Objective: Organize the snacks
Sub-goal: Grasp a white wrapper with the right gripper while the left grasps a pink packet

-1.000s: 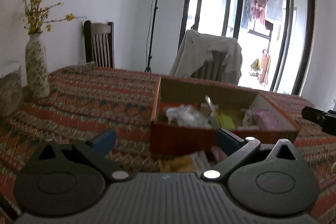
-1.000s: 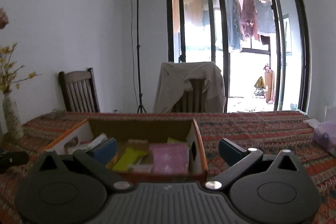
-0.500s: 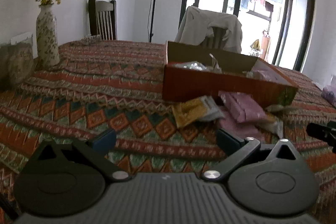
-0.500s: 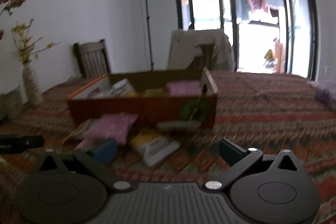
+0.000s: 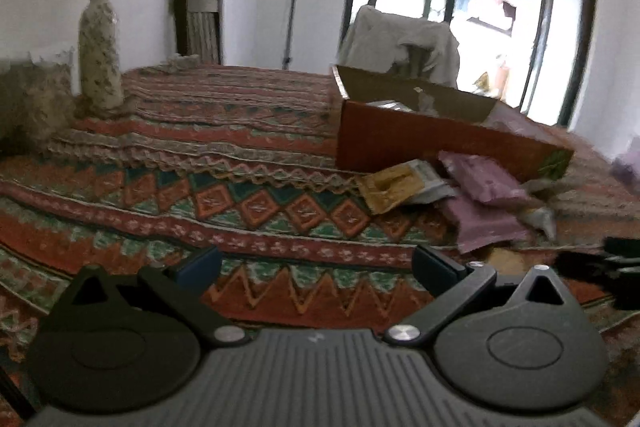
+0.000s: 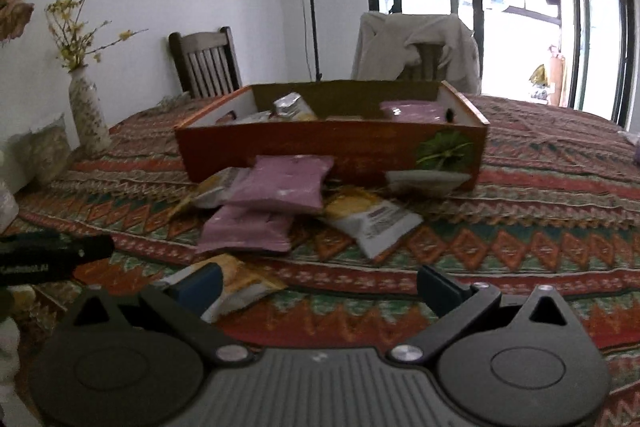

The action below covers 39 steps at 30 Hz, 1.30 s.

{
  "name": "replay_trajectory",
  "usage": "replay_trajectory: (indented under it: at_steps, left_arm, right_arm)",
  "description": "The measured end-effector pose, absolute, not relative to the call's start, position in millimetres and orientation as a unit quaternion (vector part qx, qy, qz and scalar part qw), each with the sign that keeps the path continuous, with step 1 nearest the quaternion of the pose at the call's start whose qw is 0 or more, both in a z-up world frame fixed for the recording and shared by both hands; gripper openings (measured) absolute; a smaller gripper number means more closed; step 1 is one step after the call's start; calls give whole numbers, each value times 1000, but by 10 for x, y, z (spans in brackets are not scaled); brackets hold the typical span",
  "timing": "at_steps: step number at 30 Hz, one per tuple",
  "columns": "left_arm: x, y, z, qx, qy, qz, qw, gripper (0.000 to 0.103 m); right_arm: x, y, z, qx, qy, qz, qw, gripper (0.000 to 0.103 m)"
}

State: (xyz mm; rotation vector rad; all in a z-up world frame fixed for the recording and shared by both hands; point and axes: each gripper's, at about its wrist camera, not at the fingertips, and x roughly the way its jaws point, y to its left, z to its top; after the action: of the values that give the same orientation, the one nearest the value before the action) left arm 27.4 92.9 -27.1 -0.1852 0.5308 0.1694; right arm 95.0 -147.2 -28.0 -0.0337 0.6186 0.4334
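Orange box (image 6: 332, 147) hiding its contents, lying broadside; snack packets (image 6: 280, 183) piling before it; left gripper (image 5: 316, 263) and right gripper (image 6: 320, 281) both gaping, empty.

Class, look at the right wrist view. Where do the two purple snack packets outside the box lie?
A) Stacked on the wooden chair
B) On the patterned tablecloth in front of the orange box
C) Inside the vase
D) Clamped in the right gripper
B: the purple snack packets rest on the tablecloth just in front of the orange box, overlapping each other.
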Motion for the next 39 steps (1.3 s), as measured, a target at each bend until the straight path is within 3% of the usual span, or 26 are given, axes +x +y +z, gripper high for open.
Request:
replay_trajectory:
  at_steps: [12, 22, 24, 28, 29, 31, 34, 39]
  left_arm:
    - [254, 1017, -327, -117, 268, 83, 953, 103]
    - [275, 1020, -338, -121, 275, 88, 950, 103]
    - [274, 1019, -339, -121, 275, 89, 950, 103]
    - [281, 1018, -341, -122, 276, 90, 949, 103]
    - [282, 1018, -341, -121, 277, 91, 949, 103]
    - [283, 1014, -340, -120, 277, 93, 949, 103]
    - [287, 1011, -344, -119, 278, 96, 948, 103]
    - [314, 993, -331, -113, 288, 109, 945, 103]
  right_arm:
    - [1117, -892, -386, -50, 342, 213, 914, 103]
    - [1020, -1056, -465, -66, 346, 219, 910, 103]
    - [988, -1128, -458, -63, 341, 218, 912, 97]
    - [940, -1225, -443, -58, 327, 227, 915, 73]
    - [934, -1243, -437, -56, 324, 230, 916, 56]
    - [928, -1284, -411, -46, 319, 243, 915, 31]
    - [904, -1374, -363, -29, 305, 255, 917, 19]
    - [900, -1546, -244, -18, 271, 245, 931, 15]
